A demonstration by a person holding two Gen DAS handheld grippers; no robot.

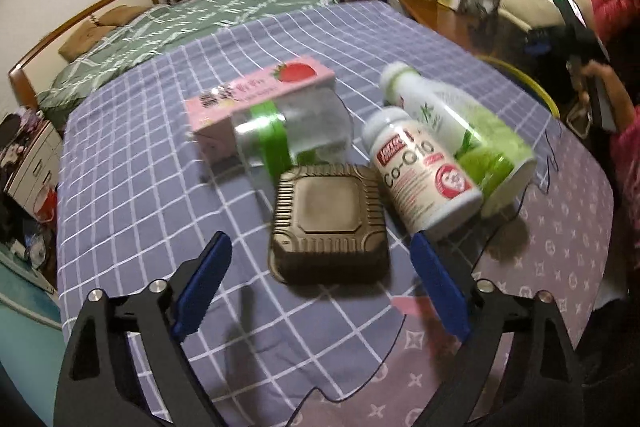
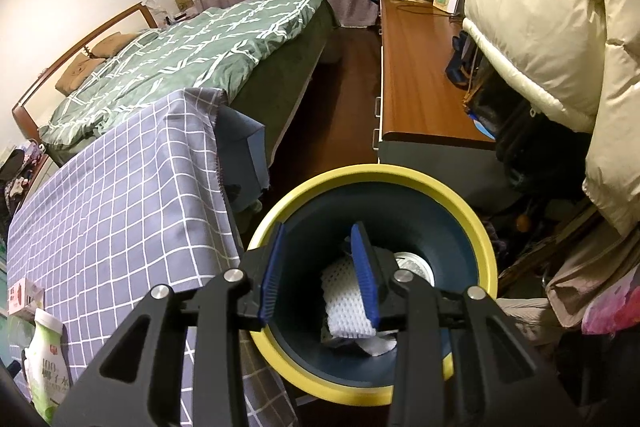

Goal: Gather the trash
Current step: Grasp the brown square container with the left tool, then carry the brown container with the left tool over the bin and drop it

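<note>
Left gripper (image 1: 320,283): we find its blue pads spread wide with nothing pressed between them, hovering over the grey checked cloth (image 1: 140,155) of the table. Right gripper (image 2: 320,273): jaws partly apart, empty, poised above the yellow-rimmed bin (image 2: 486,247) standing off the table's edge. Hard to make out: the left view is smeared, so the print on the pink strawberry carton (image 1: 256,95) cannot be read; the clear green-banded container (image 1: 288,135) blurs into that carton behind it. In the bin we see only a white mesh foam sleeve (image 2: 344,303) and a white round item (image 2: 416,265), both partly hidden by the right pad. In the right view the green-and-white drink bottle (image 2: 46,367) is cut off at the frame's corner. Placement: the brown ribbed square tray (image 1: 330,223) lies just ahead of the left gripper, between the lines of its fingers but apart from them; the white Co-Q10 bottle (image 1: 424,171) lies on its side just beyond the right-hand pad, leaning on the drink bottle.
</note>
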